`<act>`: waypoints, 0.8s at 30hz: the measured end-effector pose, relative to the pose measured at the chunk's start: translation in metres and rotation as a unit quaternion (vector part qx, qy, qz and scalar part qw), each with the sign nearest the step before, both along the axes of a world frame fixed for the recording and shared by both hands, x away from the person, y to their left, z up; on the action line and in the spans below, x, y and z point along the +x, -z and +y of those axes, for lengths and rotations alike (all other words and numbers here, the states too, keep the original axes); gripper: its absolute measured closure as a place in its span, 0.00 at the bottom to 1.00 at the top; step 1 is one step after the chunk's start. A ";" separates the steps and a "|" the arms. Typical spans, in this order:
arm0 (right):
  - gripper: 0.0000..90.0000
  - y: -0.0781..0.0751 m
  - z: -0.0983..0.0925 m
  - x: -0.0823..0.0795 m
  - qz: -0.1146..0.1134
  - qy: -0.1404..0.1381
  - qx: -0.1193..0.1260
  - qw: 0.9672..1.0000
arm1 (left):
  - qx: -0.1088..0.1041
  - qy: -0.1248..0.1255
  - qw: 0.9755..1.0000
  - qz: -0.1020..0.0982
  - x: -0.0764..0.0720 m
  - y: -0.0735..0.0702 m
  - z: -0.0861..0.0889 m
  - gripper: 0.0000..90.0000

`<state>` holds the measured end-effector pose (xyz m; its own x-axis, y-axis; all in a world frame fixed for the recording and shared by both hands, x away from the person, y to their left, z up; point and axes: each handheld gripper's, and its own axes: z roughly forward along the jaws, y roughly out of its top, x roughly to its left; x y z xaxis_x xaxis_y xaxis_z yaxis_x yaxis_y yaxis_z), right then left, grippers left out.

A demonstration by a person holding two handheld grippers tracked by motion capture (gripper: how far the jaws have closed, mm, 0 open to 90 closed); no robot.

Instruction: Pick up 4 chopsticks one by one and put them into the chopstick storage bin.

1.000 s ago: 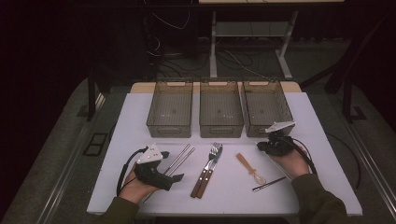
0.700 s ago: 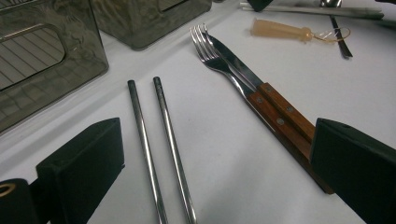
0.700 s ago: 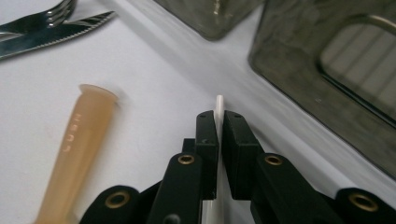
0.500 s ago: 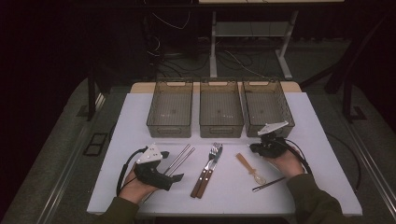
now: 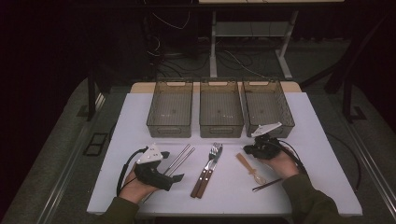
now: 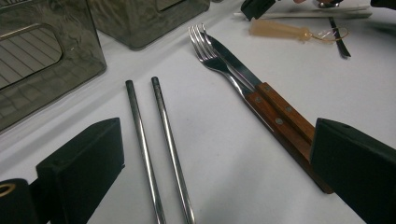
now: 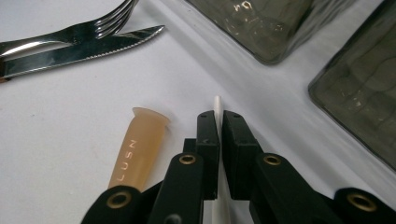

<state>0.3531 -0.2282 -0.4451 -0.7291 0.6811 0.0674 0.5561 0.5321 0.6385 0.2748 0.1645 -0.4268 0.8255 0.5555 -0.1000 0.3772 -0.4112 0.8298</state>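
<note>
My right gripper (image 7: 218,122) is shut on a thin white stick (image 7: 217,103), whose tip pokes out past the jaws, low over the white table. Beside it lies a tan spoon (image 7: 137,144) marked LUSN. From above, the right gripper (image 5: 252,150) sits just in front of the right bin (image 5: 286,108), next to the tan spoon (image 5: 247,165). My left gripper (image 6: 215,186) is open, its jaws wide on either side of two metal chopsticks (image 6: 159,140) on the table. The left gripper (image 5: 175,179) rests at the front left.
Three smoky plastic bins stand in a row at the back: left bin (image 5: 170,130), middle bin (image 5: 220,131), right bin. A fork and knife with wooden handles (image 5: 208,168) lie mid-table. A dark thin utensil (image 5: 267,185) lies near the right hand.
My right gripper has moved left, from in front of the right bin toward the tan spoon. The left hand has stayed put.
</note>
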 end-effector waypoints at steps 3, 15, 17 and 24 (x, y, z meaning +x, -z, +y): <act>0.95 0.000 0.001 -0.001 -0.002 0.000 0.000 1.000 | 0.002 0.000 1.000 0.002 0.000 0.001 0.000 0.02; 0.65 -0.016 -0.016 -0.004 -0.004 0.006 0.065 0.998 | -0.002 0.002 1.000 0.003 -0.001 0.001 0.000 0.02; 0.61 -0.021 -0.021 -0.007 -0.008 0.008 0.074 0.997 | -0.002 0.002 1.000 0.004 -0.001 0.001 0.000 0.02; 0.55 -0.034 -0.041 -0.019 -0.017 0.014 0.082 0.996 | -0.012 -0.001 1.000 0.006 -0.002 0.002 0.001 0.02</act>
